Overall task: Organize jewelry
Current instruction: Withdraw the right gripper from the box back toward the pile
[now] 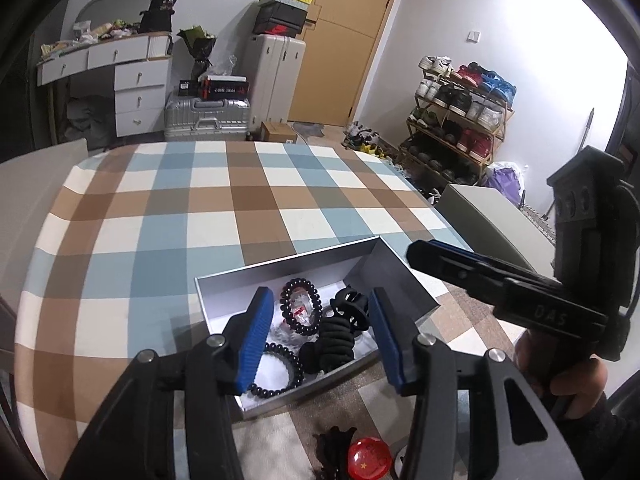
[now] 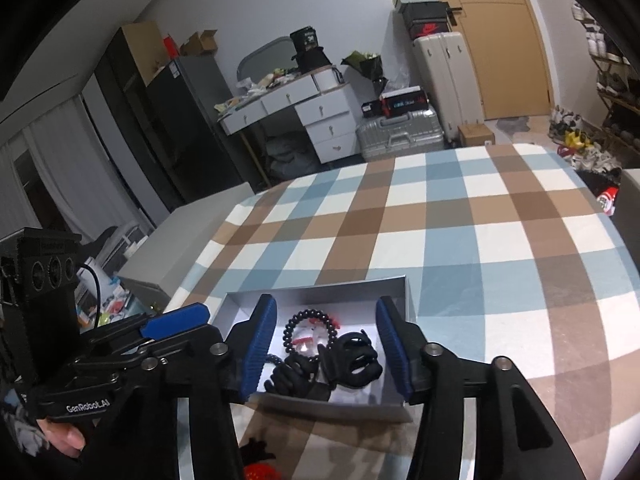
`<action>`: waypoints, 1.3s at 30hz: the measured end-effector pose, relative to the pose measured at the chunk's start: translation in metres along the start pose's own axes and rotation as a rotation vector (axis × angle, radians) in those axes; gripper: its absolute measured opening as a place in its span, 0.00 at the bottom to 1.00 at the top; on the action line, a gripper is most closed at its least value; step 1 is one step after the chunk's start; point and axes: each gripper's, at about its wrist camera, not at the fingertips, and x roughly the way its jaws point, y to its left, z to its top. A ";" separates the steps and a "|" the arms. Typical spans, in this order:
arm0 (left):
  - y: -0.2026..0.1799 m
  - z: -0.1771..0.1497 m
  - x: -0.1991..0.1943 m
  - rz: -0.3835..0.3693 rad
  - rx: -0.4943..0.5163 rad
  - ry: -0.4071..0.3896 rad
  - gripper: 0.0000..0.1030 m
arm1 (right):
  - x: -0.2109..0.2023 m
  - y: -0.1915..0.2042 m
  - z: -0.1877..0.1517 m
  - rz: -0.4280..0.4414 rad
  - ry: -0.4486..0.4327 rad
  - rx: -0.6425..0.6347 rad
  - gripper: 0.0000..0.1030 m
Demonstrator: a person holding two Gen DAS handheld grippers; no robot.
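An open grey box (image 1: pixel 224 280) (image 2: pixel 396 284) sits on the checked tablecloth (image 1: pixel 208 208) near the front edge. Inside lie a black bead bracelet (image 1: pixel 301 289) (image 2: pixel 306 314), a second bead bracelet (image 1: pixel 280 384), a black claw clip (image 1: pixel 349 300) (image 2: pixel 354 354), a black scrunchie (image 1: pixel 332 340) (image 2: pixel 296 380) and a clear packet with red parts (image 1: pixel 300 312). My left gripper (image 1: pixel 321 295) (image 2: pixel 180 322) hovers over the box, open, with nothing gripped. My right gripper (image 2: pixel 327 300) (image 1: pixel 424 252) hangs over the same box from the right, also open and empty.
In front of the box lie a red round piece (image 1: pixel 368 458) (image 2: pixel 258 472) and a black item (image 1: pixel 332 444) (image 2: pixel 256 450). A hand (image 1: pixel 568 380) holds the right gripper's handle. Beyond the table stand a shoe rack (image 1: pixel 460 120), suitcases (image 1: pixel 208 114) and a white desk (image 1: pixel 132 76).
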 end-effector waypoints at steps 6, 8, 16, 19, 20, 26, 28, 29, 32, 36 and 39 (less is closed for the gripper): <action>-0.008 -0.002 -0.015 0.051 0.024 -0.034 0.58 | -0.025 0.010 -0.002 -0.007 -0.041 -0.023 0.68; -0.010 -0.004 -0.021 0.063 0.024 -0.055 0.62 | -0.033 0.015 -0.004 -0.007 -0.055 -0.032 0.76; -0.015 -0.013 -0.041 0.120 0.017 -0.100 0.64 | -0.061 0.026 -0.013 0.005 -0.101 -0.062 0.91; -0.016 -0.018 -0.046 0.155 0.013 -0.120 0.74 | -0.066 0.031 -0.019 0.005 -0.102 -0.081 0.94; -0.016 -0.019 -0.048 0.164 0.010 -0.127 0.77 | -0.069 0.033 -0.022 0.002 -0.104 -0.087 0.95; -0.015 -0.034 -0.054 0.233 -0.009 -0.151 0.82 | -0.076 0.038 -0.040 0.007 -0.106 -0.097 1.00; -0.016 -0.041 -0.054 0.254 -0.015 -0.149 0.83 | -0.076 0.040 -0.046 0.003 -0.100 -0.102 1.00; -0.015 -0.043 -0.054 0.259 -0.017 -0.146 0.83 | -0.075 0.041 -0.050 0.000 -0.094 -0.105 1.00; -0.012 -0.054 -0.052 0.279 -0.034 -0.140 0.83 | -0.073 0.043 -0.059 -0.002 -0.076 -0.113 1.00; -0.011 -0.069 -0.053 0.307 -0.048 -0.125 0.91 | -0.070 0.047 -0.071 -0.009 -0.052 -0.138 1.00; -0.011 -0.079 -0.054 0.325 -0.048 -0.120 0.92 | -0.068 0.048 -0.082 -0.015 -0.034 -0.153 1.00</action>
